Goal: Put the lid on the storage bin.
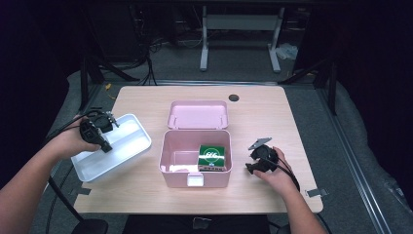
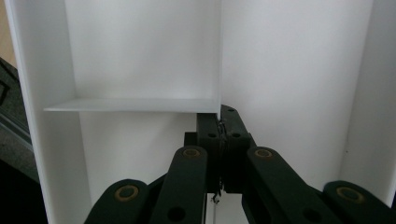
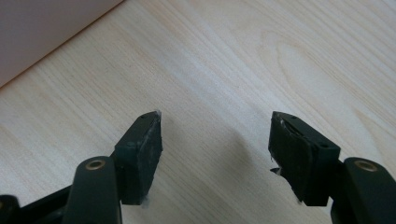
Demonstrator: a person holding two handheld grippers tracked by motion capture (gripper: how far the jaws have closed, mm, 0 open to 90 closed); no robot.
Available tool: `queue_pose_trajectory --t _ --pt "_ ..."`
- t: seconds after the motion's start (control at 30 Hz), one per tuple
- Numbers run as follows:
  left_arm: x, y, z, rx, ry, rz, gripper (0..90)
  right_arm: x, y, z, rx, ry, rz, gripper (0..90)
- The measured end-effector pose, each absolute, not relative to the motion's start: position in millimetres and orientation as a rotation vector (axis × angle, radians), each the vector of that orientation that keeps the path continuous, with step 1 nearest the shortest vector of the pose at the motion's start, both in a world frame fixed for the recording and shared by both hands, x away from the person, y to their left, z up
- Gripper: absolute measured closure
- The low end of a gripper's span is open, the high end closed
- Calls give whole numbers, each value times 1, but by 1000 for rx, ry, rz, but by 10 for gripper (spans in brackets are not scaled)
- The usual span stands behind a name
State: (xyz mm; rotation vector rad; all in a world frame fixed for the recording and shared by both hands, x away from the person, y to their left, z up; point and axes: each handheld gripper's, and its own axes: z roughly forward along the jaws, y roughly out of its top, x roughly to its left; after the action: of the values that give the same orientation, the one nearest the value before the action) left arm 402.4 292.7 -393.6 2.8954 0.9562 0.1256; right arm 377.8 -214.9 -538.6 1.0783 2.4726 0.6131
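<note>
A white divided tray (image 1: 127,127) lies at the table's left edge. My left gripper (image 1: 104,146) hangs over it, pointing down. In the left gripper view its jaws (image 2: 220,122) stand pressed together just in front of where the tray's thin dividers (image 2: 140,104) meet, and I see nothing held between them. An open pink box (image 1: 168,161) sits mid-table with its lid (image 1: 198,115) laid back, and a green packet (image 1: 213,155) lies inside. My right gripper (image 1: 250,168) rests low to the right of the box. Its jaws (image 3: 215,140) are open over bare wood.
The wooden table (image 1: 263,117) has free room at the back and right, with a dark round grommet (image 1: 234,97) near its far edge. The pink box's wall (image 3: 42,32) shows at the right gripper view's upper left. A metal frame (image 1: 241,29) stands on the floor beyond the table.
</note>
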Motion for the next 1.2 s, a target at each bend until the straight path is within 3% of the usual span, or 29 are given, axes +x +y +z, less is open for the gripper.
queue_pose_trajectory --t 0.7,1.2 --pt "414 223 -359 2939 726 162 890 377 -215 -539 1078 2476 619 343" --pt "421 159 -363 3000 540 128 891 377 -215 -538 1074 2475 616 344"
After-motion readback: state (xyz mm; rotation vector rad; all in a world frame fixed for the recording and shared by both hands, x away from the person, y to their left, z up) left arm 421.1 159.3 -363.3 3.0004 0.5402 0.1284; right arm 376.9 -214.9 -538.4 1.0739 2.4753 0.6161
